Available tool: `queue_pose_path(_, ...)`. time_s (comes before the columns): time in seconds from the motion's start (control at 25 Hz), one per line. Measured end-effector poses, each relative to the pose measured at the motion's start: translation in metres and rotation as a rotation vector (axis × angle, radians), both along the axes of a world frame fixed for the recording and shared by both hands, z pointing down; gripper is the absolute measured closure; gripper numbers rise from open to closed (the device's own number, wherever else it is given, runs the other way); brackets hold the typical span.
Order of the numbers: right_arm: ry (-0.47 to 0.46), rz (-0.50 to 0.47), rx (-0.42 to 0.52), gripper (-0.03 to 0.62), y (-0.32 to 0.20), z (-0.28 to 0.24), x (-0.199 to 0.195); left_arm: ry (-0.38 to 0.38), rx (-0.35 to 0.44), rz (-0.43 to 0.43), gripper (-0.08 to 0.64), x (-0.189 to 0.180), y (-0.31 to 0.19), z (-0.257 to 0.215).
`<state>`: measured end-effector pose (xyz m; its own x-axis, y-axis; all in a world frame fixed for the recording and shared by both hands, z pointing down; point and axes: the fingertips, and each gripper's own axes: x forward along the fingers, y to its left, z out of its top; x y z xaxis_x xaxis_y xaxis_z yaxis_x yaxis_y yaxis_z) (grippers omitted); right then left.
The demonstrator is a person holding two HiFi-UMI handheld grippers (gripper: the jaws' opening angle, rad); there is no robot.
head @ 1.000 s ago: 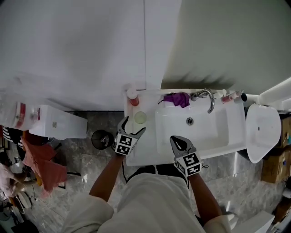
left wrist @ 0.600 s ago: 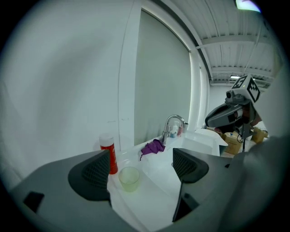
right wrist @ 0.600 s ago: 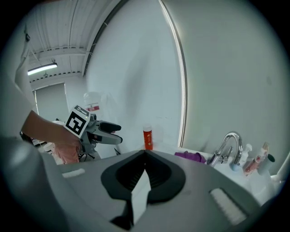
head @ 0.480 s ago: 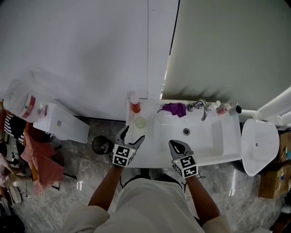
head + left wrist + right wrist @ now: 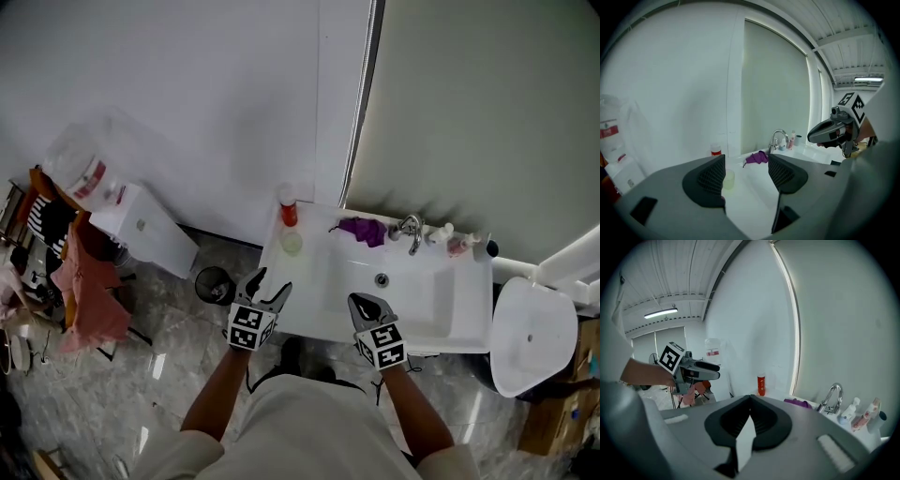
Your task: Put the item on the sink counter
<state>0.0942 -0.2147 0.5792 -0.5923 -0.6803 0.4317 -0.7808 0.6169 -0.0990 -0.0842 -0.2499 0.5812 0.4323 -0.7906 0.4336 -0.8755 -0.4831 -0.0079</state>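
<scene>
The left gripper [image 5: 268, 289] hovers over the front left edge of the white ceramic sink counter [image 5: 319, 286]. Its two dark jaws stand moderately apart, not at the full width, and they have just been closing. There is nothing between them and the pads touch nothing. In the left gripper view, only the counter surface and the things far behind show through the gap.

The right gripper [image 5: 364, 305] is over the front edge of the counter, near the middle, in front of the basin. Its jaws are pressed together at the tips. They hold nothing and touch nothing.

The small pale yellow-green translucent cup [image 5: 292, 243] stands upright on the left part of the counter, beside the basin. It is well apart from both grippers. Just behind it, in the back left corner near the wall, stands a red plastic bottle with a white cap [image 5: 289, 212].

A crumpled purple cloth [image 5: 364, 229] lies on the back rim of the counter, just to the left of the chrome curved faucet [image 5: 410, 228]. To the right of the faucet there are several small toiletry bottles [image 5: 452, 243], too small to tell what they are.

On the floor to the left of the counter stands a round black bin [image 5: 214, 284]. A white toilet [image 5: 527, 337] is at the right side.
</scene>
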Motion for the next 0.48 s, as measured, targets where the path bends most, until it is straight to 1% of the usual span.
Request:
queue_pose_path(0.16,-0.021,-0.018,0.006,0.581,0.023,-0.006,0.012,-0.013,0.005,-0.054,0.310,0.003,0.041,-0.011)
queue_pose_path(0.24,-0.031,-0.034,0.011,0.581,0.034,-0.010,0.016,-0.021,0.004,-0.083,0.350,0.004,0.060,-0.017)
queue_pose_path(0.48,-0.040,-0.102,0.036,0.581,0.061,-0.020,0.010,-0.030,0.022,-0.165,0.460,-0.003,0.104,-0.036)
